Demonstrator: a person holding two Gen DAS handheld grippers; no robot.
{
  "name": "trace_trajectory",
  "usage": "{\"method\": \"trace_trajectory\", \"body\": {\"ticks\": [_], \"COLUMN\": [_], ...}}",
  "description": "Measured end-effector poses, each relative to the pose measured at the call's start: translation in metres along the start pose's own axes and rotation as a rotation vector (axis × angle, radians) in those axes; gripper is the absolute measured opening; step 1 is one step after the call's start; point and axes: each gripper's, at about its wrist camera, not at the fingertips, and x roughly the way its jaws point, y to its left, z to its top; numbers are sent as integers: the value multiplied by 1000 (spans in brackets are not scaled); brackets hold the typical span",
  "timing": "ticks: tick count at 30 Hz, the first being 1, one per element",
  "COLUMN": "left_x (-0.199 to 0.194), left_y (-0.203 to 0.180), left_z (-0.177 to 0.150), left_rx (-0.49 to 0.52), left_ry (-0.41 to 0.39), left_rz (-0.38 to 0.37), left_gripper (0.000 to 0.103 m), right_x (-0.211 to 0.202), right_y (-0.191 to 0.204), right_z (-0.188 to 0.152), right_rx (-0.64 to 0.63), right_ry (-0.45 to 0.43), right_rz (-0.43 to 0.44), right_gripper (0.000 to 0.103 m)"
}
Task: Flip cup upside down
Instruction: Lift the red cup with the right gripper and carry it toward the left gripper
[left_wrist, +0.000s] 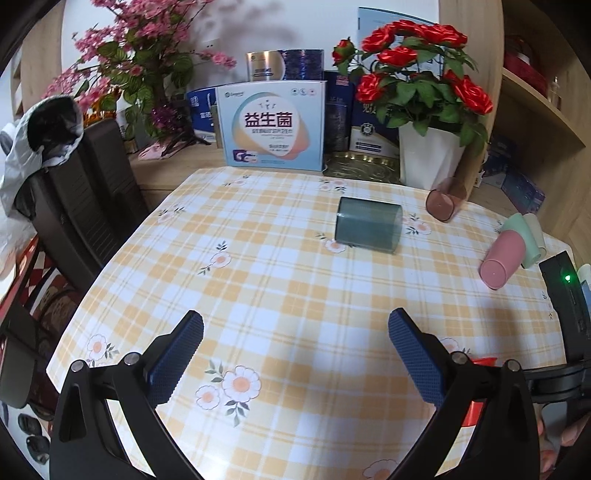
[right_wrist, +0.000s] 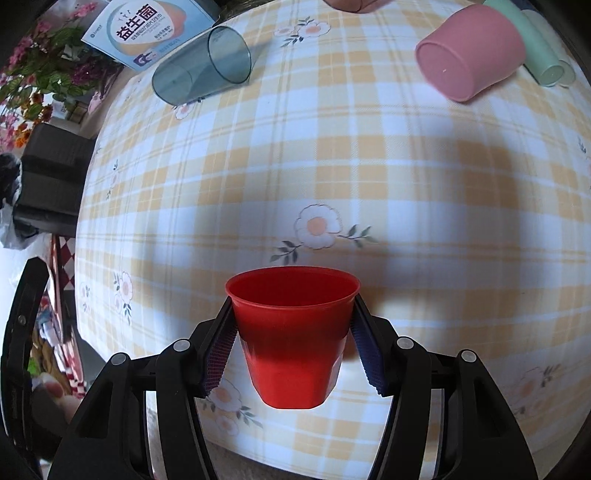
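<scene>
My right gripper (right_wrist: 293, 332) is shut on a red plastic cup (right_wrist: 291, 339), its blue pads (right_wrist: 221, 354) pressed against both sides. The cup is held above the checked tablecloth (right_wrist: 332, 166) near the table's front edge, its open mouth pointing away from the camera. A sliver of the red cup (left_wrist: 476, 391) shows in the left wrist view behind my left gripper's right finger. My left gripper (left_wrist: 295, 350) is open and empty over the front of the table. The right gripper's body (left_wrist: 565, 314) shows at the right edge.
A blue-grey see-through cup (left_wrist: 367, 225) (right_wrist: 201, 70) lies on its side mid-table. A pink cup (left_wrist: 502, 260) (right_wrist: 469, 51) and nested green cups (left_wrist: 524, 236) (right_wrist: 543, 55) lie at the right. A brownish see-through cup (left_wrist: 443, 203), boxes (left_wrist: 271, 125), a rose pot (left_wrist: 428, 158) stand behind. A chair (left_wrist: 74, 206) is at left.
</scene>
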Motion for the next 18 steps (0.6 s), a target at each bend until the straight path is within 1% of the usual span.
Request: {"method": "trace_trajectory", "body": {"ticks": [12, 17, 18], "left_x": [4, 5, 5], "left_y": [2, 2, 1], "left_z": [-3, -3, -3], "left_rx": [-14, -13, -14], "left_ry": [10, 15, 17], "left_rz": [9, 9, 6], "left_gripper": [98, 98, 98], "right_x": [6, 8, 7], "right_y": [9, 8, 7], "right_z": [5, 6, 6], "right_rx": [-4, -8, -4], "right_ry": [-41, -45, -48], "right_rz": [-13, 40, 59], "right_gripper": [59, 60, 64]}}
